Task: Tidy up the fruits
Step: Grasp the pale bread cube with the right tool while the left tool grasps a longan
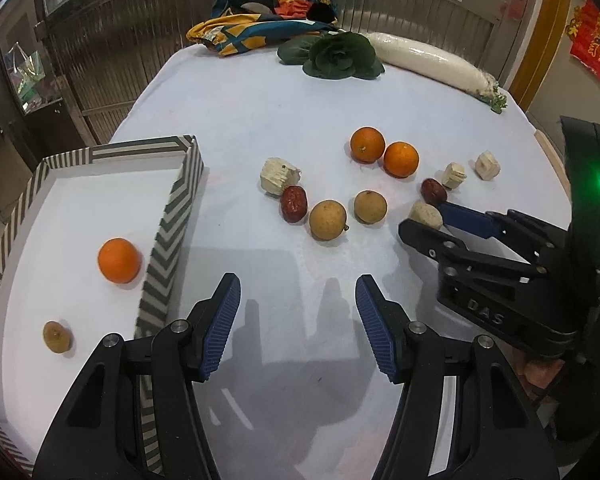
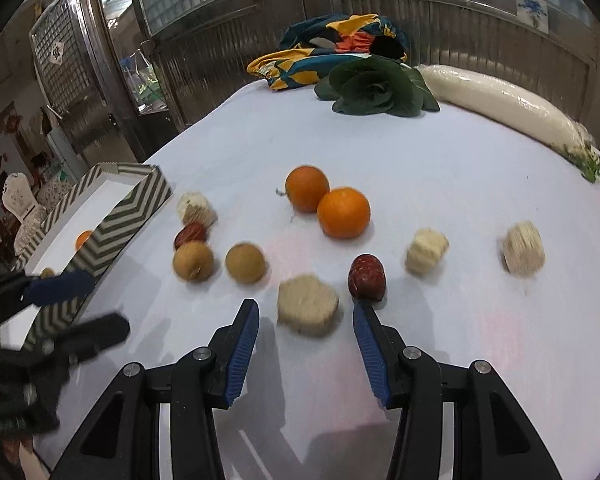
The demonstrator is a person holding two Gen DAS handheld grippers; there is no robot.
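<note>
A chevron-striped tray [image 1: 168,236] at the left holds an orange [image 1: 119,261] and a small brown fruit [image 1: 57,337]. On the white cloth lie two oranges [image 1: 367,144] [image 1: 401,159], two tan round fruits [image 1: 328,220] [image 1: 370,206], two red dates [image 1: 294,204] [image 1: 433,192] and several pale corn-like chunks [image 1: 278,174]. My left gripper [image 1: 298,324] is open and empty over bare cloth beside the tray. My right gripper [image 2: 306,344] is open, its jaws on either side of a pale chunk [image 2: 308,304], with a red date [image 2: 367,277] by its right fingertip.
At the table's far side lie a patterned cloth [image 1: 268,16], a dark leafy vegetable [image 1: 340,56] and a long white radish [image 1: 432,62]. Metal shutters and a door stand behind the table. The right gripper's body [image 1: 500,280] shows at the left wrist view's right edge.
</note>
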